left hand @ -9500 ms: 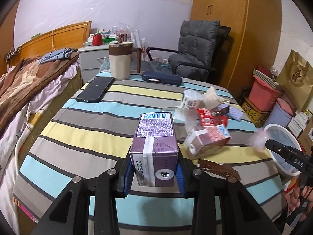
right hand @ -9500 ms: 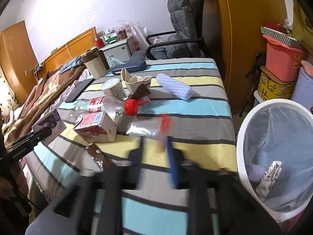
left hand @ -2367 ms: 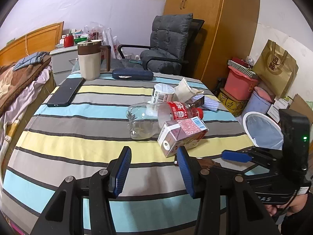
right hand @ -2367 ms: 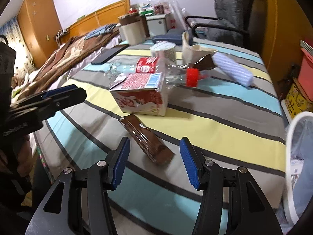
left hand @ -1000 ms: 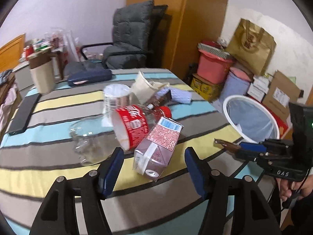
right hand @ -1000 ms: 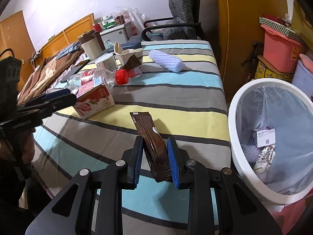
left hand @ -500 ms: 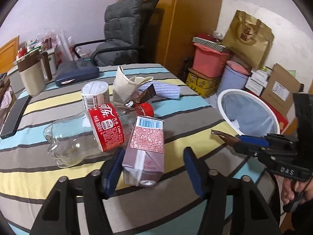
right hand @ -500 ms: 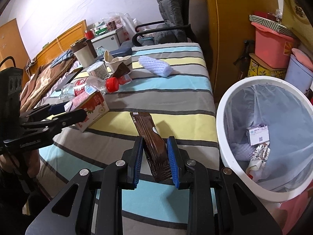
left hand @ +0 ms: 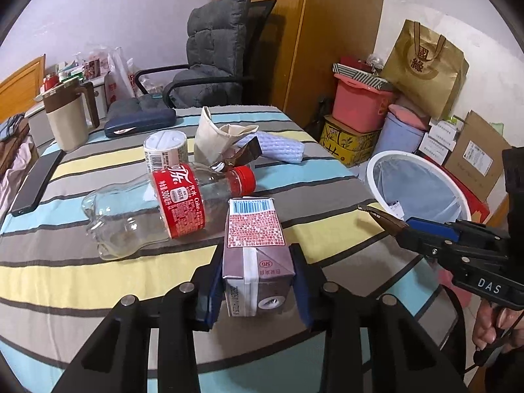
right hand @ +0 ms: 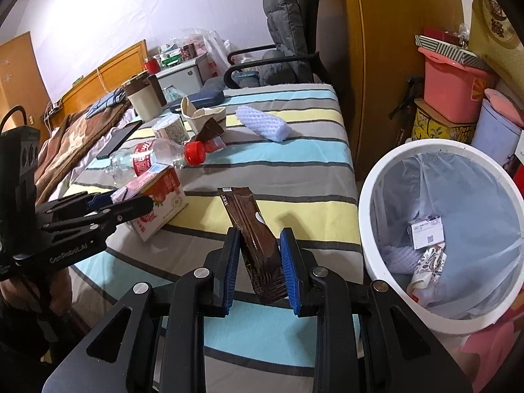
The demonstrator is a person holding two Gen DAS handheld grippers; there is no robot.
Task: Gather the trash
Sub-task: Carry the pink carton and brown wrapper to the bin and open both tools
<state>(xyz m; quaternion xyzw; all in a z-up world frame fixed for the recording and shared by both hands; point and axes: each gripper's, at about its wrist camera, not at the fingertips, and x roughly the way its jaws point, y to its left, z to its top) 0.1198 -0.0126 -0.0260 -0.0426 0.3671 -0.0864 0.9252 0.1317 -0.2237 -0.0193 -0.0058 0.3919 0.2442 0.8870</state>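
Note:
My left gripper (left hand: 257, 281) is shut on a red and purple drink carton (left hand: 253, 245) lying on the striped table (left hand: 65, 271); the carton also shows in the right wrist view (right hand: 157, 196). My right gripper (right hand: 258, 262) is shut on a brown snack wrapper (right hand: 255, 235) and holds it above the table's right edge, just left of the white lined trash bin (right hand: 370, 229). The bin (left hand: 376, 170) holds a small box and scraps. An empty Coke bottle (left hand: 157, 209), a paper cup (left hand: 165, 147), a crumpled paper bag (left hand: 216, 137) and a white foam sleeve (left hand: 281, 150) lie further back.
A mug (left hand: 65, 121), a dark case (left hand: 140, 121) and a phone (left hand: 36, 183) are at the table's far left. A grey chair (left hand: 213, 52) stands behind. Pink and blue tubs (left hand: 360, 108), boxes and a gold bag (left hand: 425, 65) crowd the floor beyond the bin.
My left gripper has closed in on the carton and now grips it. My right gripper still holds the wrapper and has shifted slightly toward the bin.

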